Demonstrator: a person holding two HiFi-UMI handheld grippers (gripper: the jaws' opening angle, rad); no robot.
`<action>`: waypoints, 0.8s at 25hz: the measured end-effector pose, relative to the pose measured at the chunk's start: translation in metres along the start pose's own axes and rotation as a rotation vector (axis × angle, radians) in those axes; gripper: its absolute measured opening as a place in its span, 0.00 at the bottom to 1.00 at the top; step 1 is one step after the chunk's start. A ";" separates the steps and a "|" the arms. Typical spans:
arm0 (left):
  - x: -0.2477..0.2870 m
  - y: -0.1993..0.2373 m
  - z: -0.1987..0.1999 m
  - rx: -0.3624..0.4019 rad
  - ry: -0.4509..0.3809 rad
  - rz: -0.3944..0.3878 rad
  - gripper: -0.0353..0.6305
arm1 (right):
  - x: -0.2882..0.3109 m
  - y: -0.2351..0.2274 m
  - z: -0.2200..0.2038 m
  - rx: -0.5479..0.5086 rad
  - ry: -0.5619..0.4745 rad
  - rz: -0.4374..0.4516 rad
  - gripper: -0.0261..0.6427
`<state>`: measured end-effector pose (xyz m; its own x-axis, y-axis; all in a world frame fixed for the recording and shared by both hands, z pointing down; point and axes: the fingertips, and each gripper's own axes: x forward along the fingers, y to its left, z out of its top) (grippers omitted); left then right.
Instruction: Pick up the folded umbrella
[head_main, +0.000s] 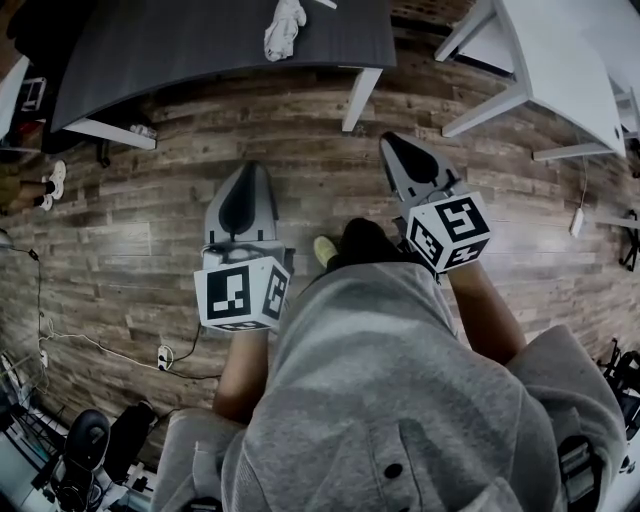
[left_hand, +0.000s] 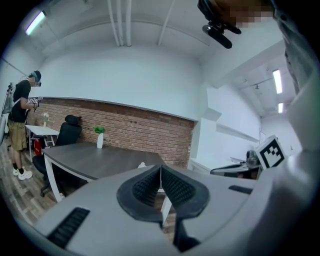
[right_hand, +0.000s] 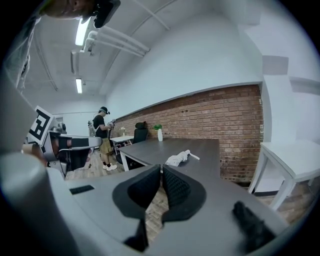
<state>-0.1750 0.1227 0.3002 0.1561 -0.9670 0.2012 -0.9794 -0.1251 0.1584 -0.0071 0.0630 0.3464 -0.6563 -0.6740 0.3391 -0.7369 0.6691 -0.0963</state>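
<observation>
The folded umbrella (head_main: 285, 25) is a pale, crumpled bundle lying on the dark grey table (head_main: 200, 45) at the top of the head view. The right gripper view shows the umbrella (right_hand: 178, 158) on the tabletop, beyond the jaws. In the left gripper view only a small white bit of it (left_hand: 142, 164) peeks over the jaws. My left gripper (head_main: 245, 168) and right gripper (head_main: 388, 138) hover over the wooden floor, short of the table and apart from the umbrella. The pads of the left gripper (left_hand: 160, 166) meet with nothing between them, and so do those of the right gripper (right_hand: 161, 166).
A white table (head_main: 560, 60) stands at the right, its legs close to my right gripper. A person (right_hand: 104, 137) stands beyond the dark table near an office chair (left_hand: 67, 132). A vase with a plant (right_hand: 159, 132) sits at the table's far end. Cables (head_main: 100, 350) trail over the floor at the left.
</observation>
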 end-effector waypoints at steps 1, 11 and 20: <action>0.002 -0.001 0.001 0.001 0.000 -0.003 0.08 | 0.000 -0.002 0.000 0.003 0.000 -0.002 0.08; 0.025 0.003 0.000 0.007 0.018 0.012 0.08 | 0.017 -0.028 -0.007 0.031 0.004 -0.011 0.08; 0.065 0.004 0.005 0.021 0.028 0.013 0.08 | 0.038 -0.063 0.010 0.032 -0.014 -0.026 0.08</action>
<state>-0.1698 0.0578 0.3087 0.1463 -0.9620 0.2305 -0.9839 -0.1173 0.1351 0.0130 -0.0084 0.3557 -0.6389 -0.6953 0.3292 -0.7584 0.6410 -0.1178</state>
